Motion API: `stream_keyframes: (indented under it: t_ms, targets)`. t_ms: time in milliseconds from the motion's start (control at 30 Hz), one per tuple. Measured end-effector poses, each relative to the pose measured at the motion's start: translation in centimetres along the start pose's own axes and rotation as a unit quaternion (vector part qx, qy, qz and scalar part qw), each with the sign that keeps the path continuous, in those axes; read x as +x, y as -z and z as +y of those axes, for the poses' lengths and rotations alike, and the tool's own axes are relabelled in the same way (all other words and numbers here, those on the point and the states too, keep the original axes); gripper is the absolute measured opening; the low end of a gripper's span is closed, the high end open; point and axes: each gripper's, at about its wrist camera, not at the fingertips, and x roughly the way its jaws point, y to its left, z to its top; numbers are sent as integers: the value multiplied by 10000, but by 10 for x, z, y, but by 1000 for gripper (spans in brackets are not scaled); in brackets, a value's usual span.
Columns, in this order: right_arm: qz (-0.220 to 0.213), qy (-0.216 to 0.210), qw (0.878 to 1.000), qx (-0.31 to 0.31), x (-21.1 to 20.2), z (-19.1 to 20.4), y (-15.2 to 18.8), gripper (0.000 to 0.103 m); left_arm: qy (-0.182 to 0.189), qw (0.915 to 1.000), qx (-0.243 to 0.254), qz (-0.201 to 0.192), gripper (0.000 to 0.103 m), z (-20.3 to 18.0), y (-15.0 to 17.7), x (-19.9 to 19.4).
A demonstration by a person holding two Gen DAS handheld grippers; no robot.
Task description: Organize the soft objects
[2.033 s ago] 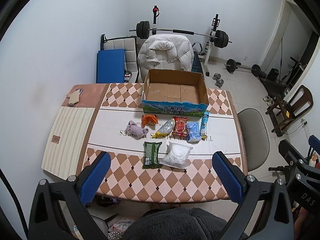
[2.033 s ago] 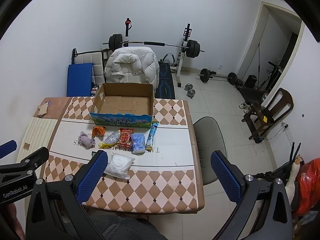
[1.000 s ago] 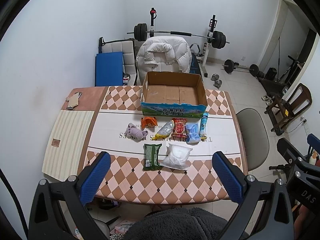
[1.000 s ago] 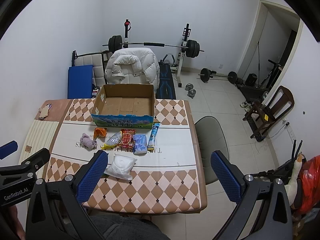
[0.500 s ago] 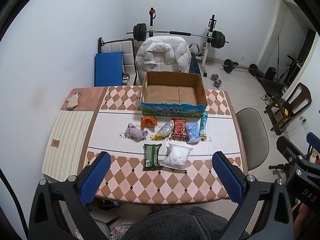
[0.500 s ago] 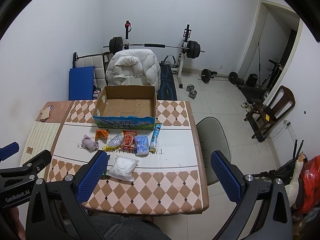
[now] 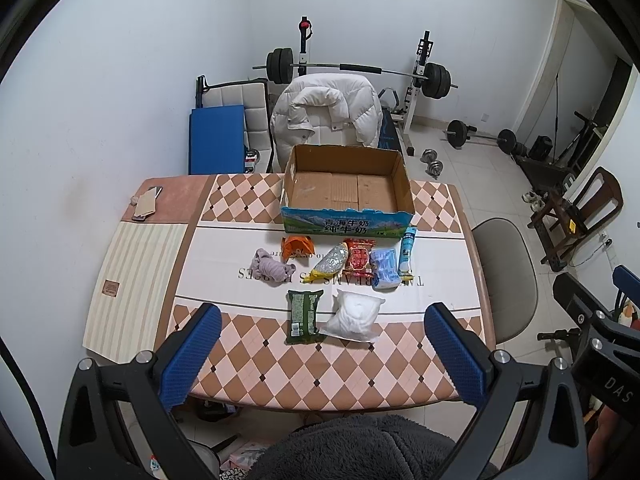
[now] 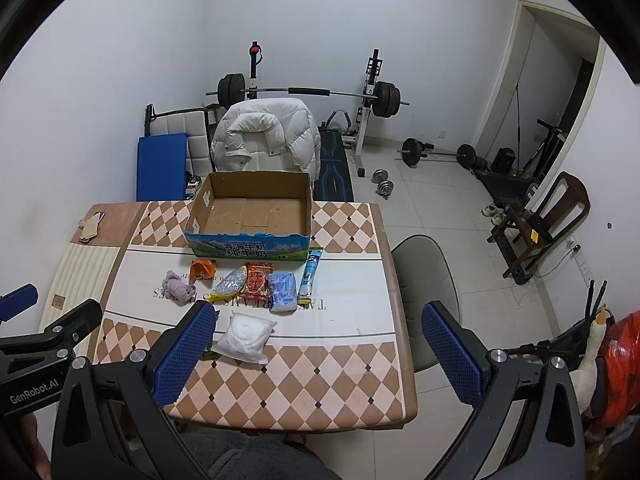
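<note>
1. Both hand-held grippers are held high above the near edge of the desk (image 7: 132,264). The left hand-held gripper (image 7: 320,350) has its jaws spread wide with nothing between them; the right hand-held gripper (image 8: 316,350) likewise.
2. The left wrist view shows the green snack packet (image 7: 303,316) whole. In the right wrist view it is almost wholly hidden behind the gripper's left finger.
3. Only the right wrist view shows the red bag (image 8: 618,364) on the floor.
4. Count on the desk: eight soft items, one cardboard box (image 7: 346,190), open and holding nothing.
5. Far row, just in front of the box: purple cloth (image 7: 272,269), orange packet (image 7: 297,246), silver-yellow packet (image 7: 330,266), red packet (image 7: 360,258), blue tissue pack (image 7: 385,269), blue tube (image 7: 407,250).
6. Near row: green packet, white pouch (image 7: 354,316) beside it, not touching.
7. The desk's left side and its near checked band lie bare.
</note>
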Motion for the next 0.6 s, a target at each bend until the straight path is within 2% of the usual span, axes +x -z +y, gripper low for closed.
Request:
stream_keyframes:
  t_ms: [433,567,600]
  targets:
    - [10,-25,10000,33,4,2,0,103,11,10000,7,6,103,0,0,1]
    - [272,-153,9993,182,38,3,-3,103,-184,9997,54,176,103,9,-3,30]
    - [410,-197,9987,219,53,3,-3,103,-290,9989,49,377,103,14,-3,50]
